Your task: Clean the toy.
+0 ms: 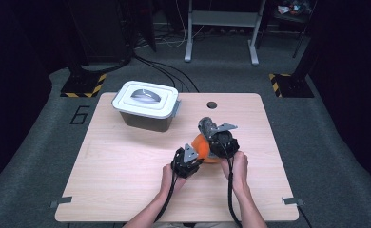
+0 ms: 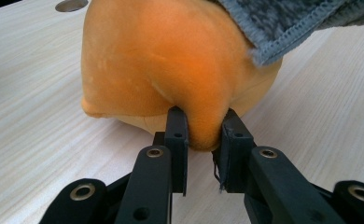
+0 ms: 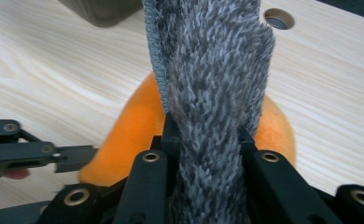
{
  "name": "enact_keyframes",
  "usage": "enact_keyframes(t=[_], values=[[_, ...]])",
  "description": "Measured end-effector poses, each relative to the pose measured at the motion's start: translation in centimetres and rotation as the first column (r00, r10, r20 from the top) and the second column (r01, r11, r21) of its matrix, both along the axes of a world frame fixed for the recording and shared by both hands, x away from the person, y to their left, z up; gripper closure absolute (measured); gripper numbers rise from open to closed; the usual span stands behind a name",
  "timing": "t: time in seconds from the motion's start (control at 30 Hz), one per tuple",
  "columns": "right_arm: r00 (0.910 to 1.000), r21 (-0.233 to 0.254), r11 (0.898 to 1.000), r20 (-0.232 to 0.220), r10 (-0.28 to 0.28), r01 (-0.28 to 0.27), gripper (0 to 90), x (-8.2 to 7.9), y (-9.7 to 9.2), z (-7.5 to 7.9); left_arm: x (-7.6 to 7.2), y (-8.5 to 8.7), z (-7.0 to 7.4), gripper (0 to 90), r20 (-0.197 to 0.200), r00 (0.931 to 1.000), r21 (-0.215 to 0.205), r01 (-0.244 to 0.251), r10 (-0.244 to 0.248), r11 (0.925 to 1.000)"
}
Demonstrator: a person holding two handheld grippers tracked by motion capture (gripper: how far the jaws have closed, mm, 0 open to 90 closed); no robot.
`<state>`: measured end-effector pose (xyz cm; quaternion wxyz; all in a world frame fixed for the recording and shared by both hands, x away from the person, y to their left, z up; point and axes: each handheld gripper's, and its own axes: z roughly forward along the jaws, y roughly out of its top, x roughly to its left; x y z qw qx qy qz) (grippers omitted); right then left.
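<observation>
Orange plush (image 1: 201, 146) sits on light wood table (image 1: 126, 166), right of centre, near front edge where the person's hands come in.

L to R, high view:
- White-lidded grey bin (image 1: 148, 110) at back left of table, well apart from the work. Lid on, grey shape on top of lid.
- Left gripper (image 1: 187, 161) just left of plush, grey plate on top, cable trailing back along forearm. In left gripper view, jaws nearly closed, pinching a fold of orange fabric (image 2: 201, 128) at plush's lower edge; pads press in from both sides, fabric bulges between them. Plush bottom rests on the table.
- Grey fuzzy cloth (image 1: 206, 125) lies over top/back of plush, rising above it. Stitched hem (image 2: 283, 37) shows in left gripper view at upper right, draped on the orange.
- Right gripper (image 1: 221, 140) over right side of plush, grey plate on top. In right gripper view, jaws narrow, clamped on the grey cloth (image 3: 208, 93), which runs up between the pads as a bunched strip; orange plush (image 3: 133, 126) behind and below it.
- Round hole (image 1: 211, 104) in table behind plush, towards back edge.

Left gripper's arm (image 3: 35, 151) visible at left of right gripper view, just beside the orange.
</observation>
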<state>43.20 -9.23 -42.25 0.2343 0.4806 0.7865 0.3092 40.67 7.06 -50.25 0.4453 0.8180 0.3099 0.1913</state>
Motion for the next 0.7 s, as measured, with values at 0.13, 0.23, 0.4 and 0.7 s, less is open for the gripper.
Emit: enact_keyframes(t=[0.13,0.23,0.4,0.7], values=[[0.9995,0.019,0.999,0.002,-0.032,0.032,74.5,0.1,-1.3,-0.1,0.0,0.0,0.0,76.4,-0.009,0.9999,-0.004,0.007,-0.007,1.0],[0.9982,0.043,0.997,-0.008,-0.06,0.06,74.5,0.2,-2.7,-0.3,-0.1,-0.1,0.0,76.4,-0.008,0.9999,-0.007,0.007,-0.007,0.9999],[0.9922,0.066,0.99,-0.017,-0.123,0.124,74.4,0.6,-4.6,-1.0,0.0,-0.1,0.0,76.4,-0.011,0.9999,-0.01,0.008,-0.008,0.9999],[0.9783,0.093,0.975,-0.072,-0.194,0.201,74.3,1.4,-6.8,-3.1,0.1,-0.1,-0.1,76.4,-0.01,0.9999,-0.012,0.006,-0.006,0.9999]])
